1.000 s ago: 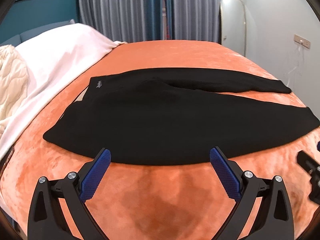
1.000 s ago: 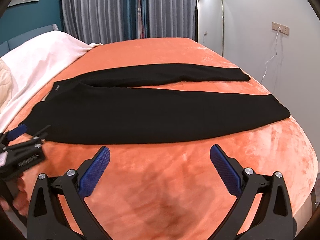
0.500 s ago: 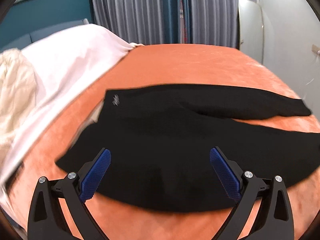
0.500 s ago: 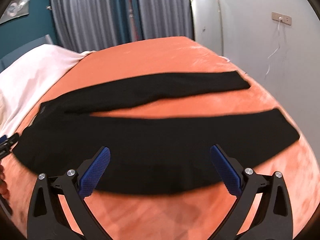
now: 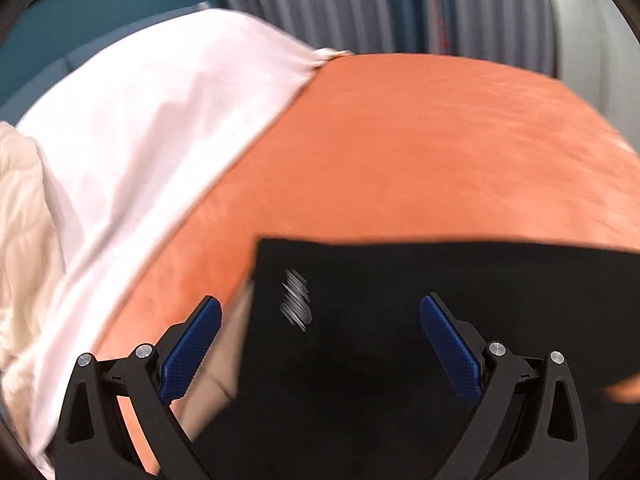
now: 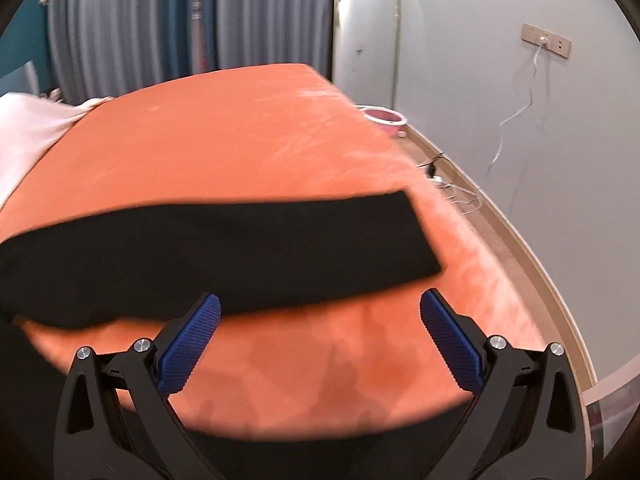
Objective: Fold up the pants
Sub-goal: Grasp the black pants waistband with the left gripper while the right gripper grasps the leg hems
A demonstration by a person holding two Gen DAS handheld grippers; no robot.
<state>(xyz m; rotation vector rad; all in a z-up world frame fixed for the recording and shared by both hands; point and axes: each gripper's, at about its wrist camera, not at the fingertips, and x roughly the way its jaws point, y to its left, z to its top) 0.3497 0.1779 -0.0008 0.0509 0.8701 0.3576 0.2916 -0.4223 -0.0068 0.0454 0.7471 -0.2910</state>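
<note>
With each hand-held gripper spread empty (left (image 5: 320, 344), right (image 6: 320, 340)), the pants (image 5: 400, 320) are best pinched at waistband corner and far hem (image 6: 416, 236) together.

Pants (image 5: 400, 340) lay flat on the bed cover (image 5: 420, 140), waist end at left, one leg (image 6: 224, 252) extending right. Sheet (image 5: 140, 140) lay left of the cover. Curtains (image 5: 380, 4) hung beyond the far edge.
</note>
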